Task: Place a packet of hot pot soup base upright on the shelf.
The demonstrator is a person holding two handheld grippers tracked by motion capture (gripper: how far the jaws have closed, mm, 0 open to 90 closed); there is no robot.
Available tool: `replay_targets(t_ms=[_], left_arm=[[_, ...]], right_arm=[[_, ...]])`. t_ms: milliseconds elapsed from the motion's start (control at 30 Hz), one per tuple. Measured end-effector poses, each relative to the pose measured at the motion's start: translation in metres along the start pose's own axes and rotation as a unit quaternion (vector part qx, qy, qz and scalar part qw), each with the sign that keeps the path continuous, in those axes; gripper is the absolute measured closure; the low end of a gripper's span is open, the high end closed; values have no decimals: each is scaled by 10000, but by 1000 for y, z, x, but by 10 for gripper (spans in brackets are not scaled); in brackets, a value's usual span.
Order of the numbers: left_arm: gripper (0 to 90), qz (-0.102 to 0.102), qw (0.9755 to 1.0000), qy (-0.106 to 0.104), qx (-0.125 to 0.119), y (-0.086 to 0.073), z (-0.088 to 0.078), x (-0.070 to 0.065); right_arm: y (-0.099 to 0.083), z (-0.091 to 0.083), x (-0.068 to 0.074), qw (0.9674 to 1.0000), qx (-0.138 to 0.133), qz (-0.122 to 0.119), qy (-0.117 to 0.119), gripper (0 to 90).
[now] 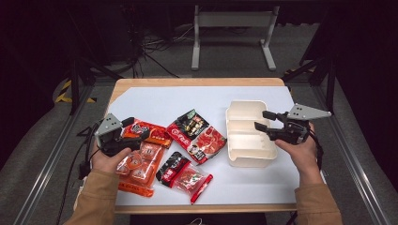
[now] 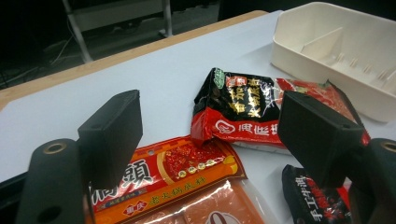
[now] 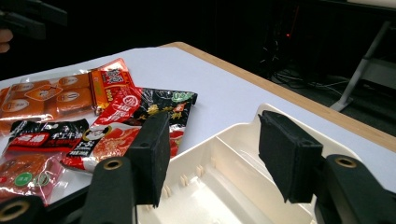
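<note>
The orange snack packet (image 1: 141,161) lies flat at the near-left of the desk (image 1: 197,96), its red header right under the left hand-held gripper (image 1: 139,130), whose jaws stand wide with nothing between them. Just beside it sit a black-and-red sauce pouch (image 1: 197,136) and a smaller dark pouch (image 1: 183,174). Off to the right, well apart, is the cream divided tray (image 1: 248,133); the right hand-held gripper (image 1: 261,120) hovers over its rim, jaws wide too, holding nothing.
</note>
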State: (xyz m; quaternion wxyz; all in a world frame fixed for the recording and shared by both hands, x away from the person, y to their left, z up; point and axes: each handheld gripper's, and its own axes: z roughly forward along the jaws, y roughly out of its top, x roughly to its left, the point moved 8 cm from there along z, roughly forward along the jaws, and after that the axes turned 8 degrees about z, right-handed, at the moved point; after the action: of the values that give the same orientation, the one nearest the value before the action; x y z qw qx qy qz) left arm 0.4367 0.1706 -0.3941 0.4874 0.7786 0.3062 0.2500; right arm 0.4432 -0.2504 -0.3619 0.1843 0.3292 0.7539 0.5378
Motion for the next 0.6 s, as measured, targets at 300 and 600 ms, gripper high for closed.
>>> replay_targets(t_ms=[300,600], left_arm=[[209,107,9997,126,154,9,4,-1],[202,-244,9994,-240,45,27,26,1]], right_arm=[[-1,-2,0,10000,25,-20,-43,413],[3,-8,-1,9996,-139,236,118,409]])
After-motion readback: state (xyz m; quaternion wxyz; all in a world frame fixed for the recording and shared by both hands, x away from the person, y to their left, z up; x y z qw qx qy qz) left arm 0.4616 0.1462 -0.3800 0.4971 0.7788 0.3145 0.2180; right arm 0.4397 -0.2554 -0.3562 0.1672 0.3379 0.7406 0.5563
